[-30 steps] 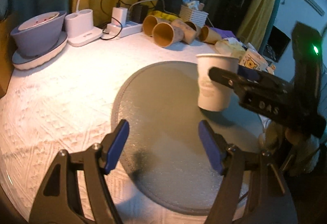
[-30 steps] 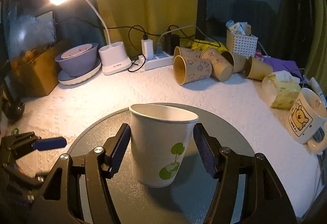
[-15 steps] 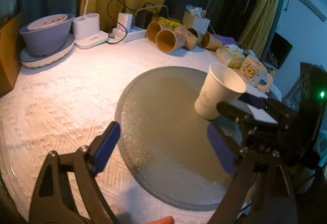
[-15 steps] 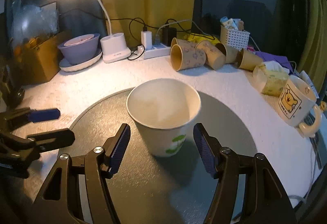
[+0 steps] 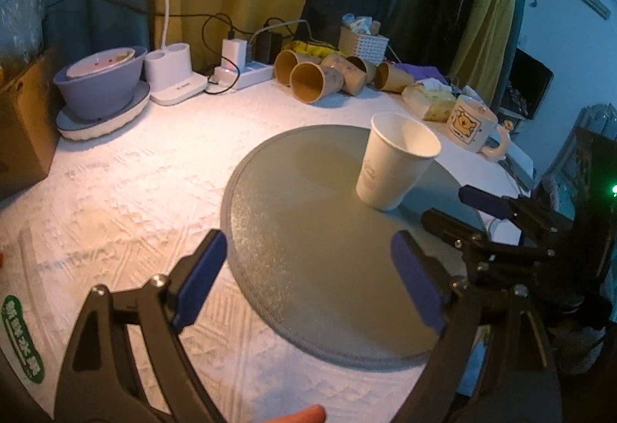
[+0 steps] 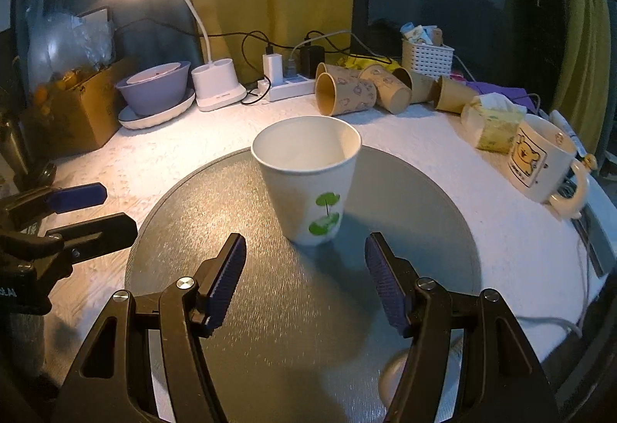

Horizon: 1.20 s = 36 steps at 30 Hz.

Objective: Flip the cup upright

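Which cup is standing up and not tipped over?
The white paper cup on the round grey mat. The brown cups lie on their sides.

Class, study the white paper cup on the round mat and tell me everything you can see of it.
The cup is white paper with a rolled rim and a green leaf print on its side. It looks empty inside. It stands upright, mouth up, on the grey mat, touching nothing else. The open right tongs sit just short of it, not gripping.

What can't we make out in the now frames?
- White paper cup: inside bottom, right wrist view, hidden by its own near wall.
- Print on the cup, left wrist view: too small to read.
- Basket contents: too small in both views.
- Purple bowl contents, left wrist view: hidden by its rim.
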Each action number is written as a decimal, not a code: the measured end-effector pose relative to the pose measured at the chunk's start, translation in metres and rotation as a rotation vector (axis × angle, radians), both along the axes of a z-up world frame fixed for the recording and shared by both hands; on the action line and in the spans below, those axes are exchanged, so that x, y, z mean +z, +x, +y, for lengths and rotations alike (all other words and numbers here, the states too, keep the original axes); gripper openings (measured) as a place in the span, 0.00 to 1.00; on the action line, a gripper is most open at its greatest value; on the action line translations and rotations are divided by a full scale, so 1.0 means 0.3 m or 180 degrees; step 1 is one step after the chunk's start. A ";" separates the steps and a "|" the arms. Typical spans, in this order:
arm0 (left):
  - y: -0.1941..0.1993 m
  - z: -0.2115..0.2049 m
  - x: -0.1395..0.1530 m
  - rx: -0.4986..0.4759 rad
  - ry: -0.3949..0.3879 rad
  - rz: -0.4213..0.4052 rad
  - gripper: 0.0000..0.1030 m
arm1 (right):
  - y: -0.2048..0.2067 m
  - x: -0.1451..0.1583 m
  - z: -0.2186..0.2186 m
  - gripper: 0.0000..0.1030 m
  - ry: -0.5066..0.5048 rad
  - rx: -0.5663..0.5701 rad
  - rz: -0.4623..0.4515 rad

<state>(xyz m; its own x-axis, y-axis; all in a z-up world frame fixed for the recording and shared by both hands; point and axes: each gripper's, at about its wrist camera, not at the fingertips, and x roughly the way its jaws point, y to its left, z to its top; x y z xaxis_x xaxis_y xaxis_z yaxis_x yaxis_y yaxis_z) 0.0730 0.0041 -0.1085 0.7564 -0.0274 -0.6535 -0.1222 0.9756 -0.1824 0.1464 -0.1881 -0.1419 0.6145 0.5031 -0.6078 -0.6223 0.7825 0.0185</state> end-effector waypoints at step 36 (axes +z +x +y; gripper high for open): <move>-0.295 -0.098 0.217 -0.0005 0.0399 -0.0858 0.86 | -0.289 0.171 -0.170 0.65 0.0108 -0.0360 -0.0211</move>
<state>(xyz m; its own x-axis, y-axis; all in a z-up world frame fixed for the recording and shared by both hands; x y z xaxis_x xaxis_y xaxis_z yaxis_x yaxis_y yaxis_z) -0.0157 -0.0252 -0.0434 0.9032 0.0396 -0.4273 -0.0843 0.9927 -0.0862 0.0596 -0.2392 -0.0907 0.7066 0.4479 -0.5477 -0.5310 0.8474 0.0080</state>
